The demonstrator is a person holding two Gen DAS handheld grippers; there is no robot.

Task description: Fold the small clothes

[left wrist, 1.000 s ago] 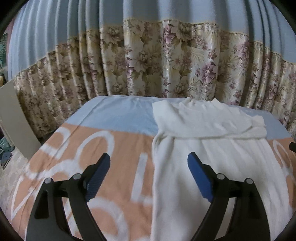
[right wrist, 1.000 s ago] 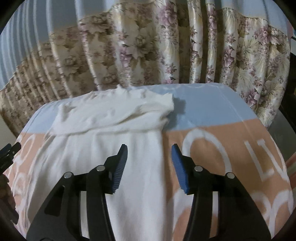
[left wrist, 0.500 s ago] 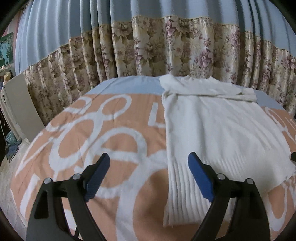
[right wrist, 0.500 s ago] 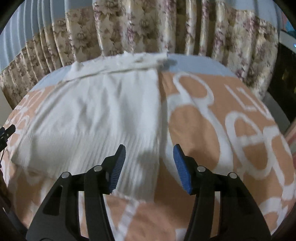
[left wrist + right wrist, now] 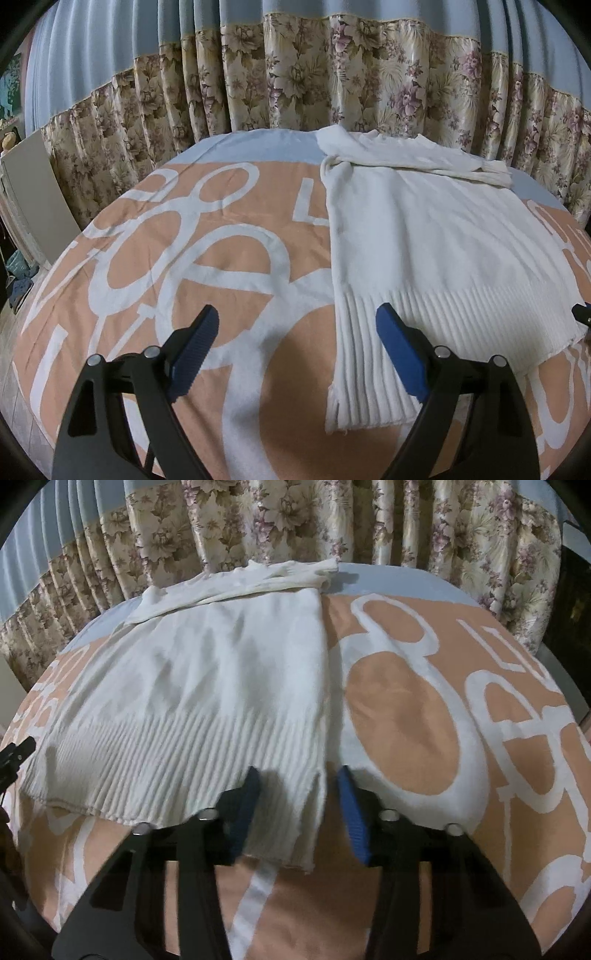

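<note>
From my left wrist camera, the white sweater [image 5: 424, 243] lies flat on the orange-and-white blanket [image 5: 184, 266], sleeves folded across its far end near the floral curtain [image 5: 295, 74]. Its long axis runs from 6 to 12 o'clock, ribbed hem [image 5: 369, 369] nearest me. My left gripper [image 5: 295, 354] is spread wide and holds nothing; the hem's left corner sits at about 1 o'clock from its middle, just inside the right-hand pad, which hides a strip of the ribbing. The far right hem corner ends beside a dark tip at the frame's right edge, which I take to be my other tool, though too little shows to be sure.

From my right wrist camera, my right gripper [image 5: 299, 805] is parted about halfway, empty, and straddles the hem's right corner [image 5: 295, 812]: one pad over the ribbing, the other over bare blanket. Whether the pads touch the cloth I cannot tell; this part is blurred. The garment stretches away toward 11 o'clock. I judge this hand nearer its corner than the left, so the left needs a small shift toward 1 o'clock before both pinch and carry the hem toward the collar.
</note>
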